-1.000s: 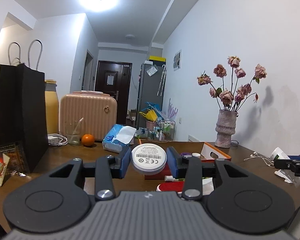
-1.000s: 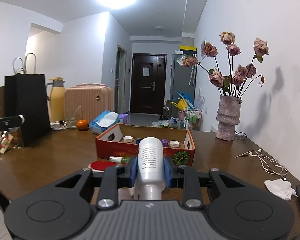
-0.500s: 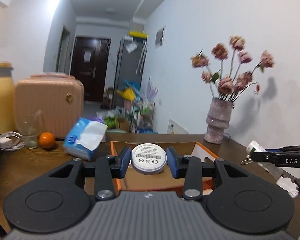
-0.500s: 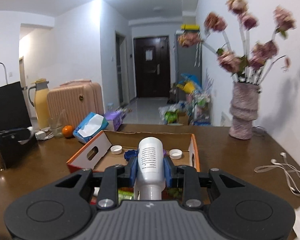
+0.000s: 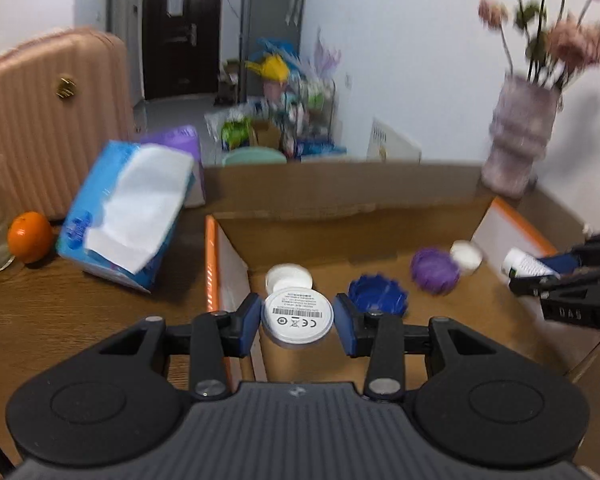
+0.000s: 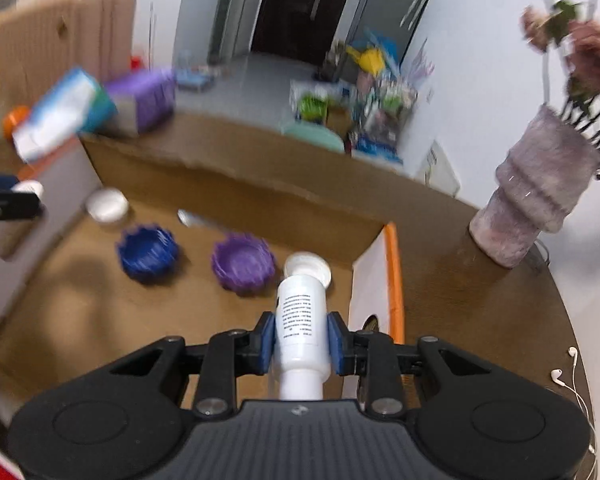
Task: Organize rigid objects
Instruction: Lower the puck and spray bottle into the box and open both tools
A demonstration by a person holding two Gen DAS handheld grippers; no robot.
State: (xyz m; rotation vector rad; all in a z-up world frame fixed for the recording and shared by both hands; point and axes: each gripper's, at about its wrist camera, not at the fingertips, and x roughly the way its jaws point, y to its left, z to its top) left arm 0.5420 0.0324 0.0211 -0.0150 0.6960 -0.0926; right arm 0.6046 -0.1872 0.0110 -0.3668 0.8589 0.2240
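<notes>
Tongs in both hands have swung in over the open cardboard box [image 5: 340, 216] within the last second; a second ago both cameras looked level across the room with the box well ahead, and now both tilt down into it. Going from the left: the tissue pack [image 5: 128, 212] and the orange [image 5: 30, 236] sit on the bench [image 5: 80, 320] outside the box's left wall. The left tongs [image 5: 298, 318] are closed on a round white puck [image 5: 298, 318] with a barcode label facing the camera, both blue pads pressed to its rim, and they hang just inside the left wall, above a white cap [image 5: 288, 274] on the box floor. Further right on that floor lie a blue scalloped lid [image 5: 378, 296], a purple one [image 5: 434, 270] and another white cap [image 5: 466, 254]. At the right side of the box, the right tongs [image 6: 302, 338] are closed on a white bottle [image 6: 302, 316], pads on its labelled body, neck toward the camera and base pointing down into the box near the right wall, over the white cap [image 6: 308, 268] there. The vase of dried flowers [image 6: 536, 200] stands on the bench beyond that wall. Neither grip has loosened in that time. My reading is that the carry is nearly over: both things are above the box and held, so what remains is to lower each into a free patch of floor beside the caps and let go. Heavy blur suggests the hands are moving fast, so slowing first would spare the box walls a knock.
</notes>
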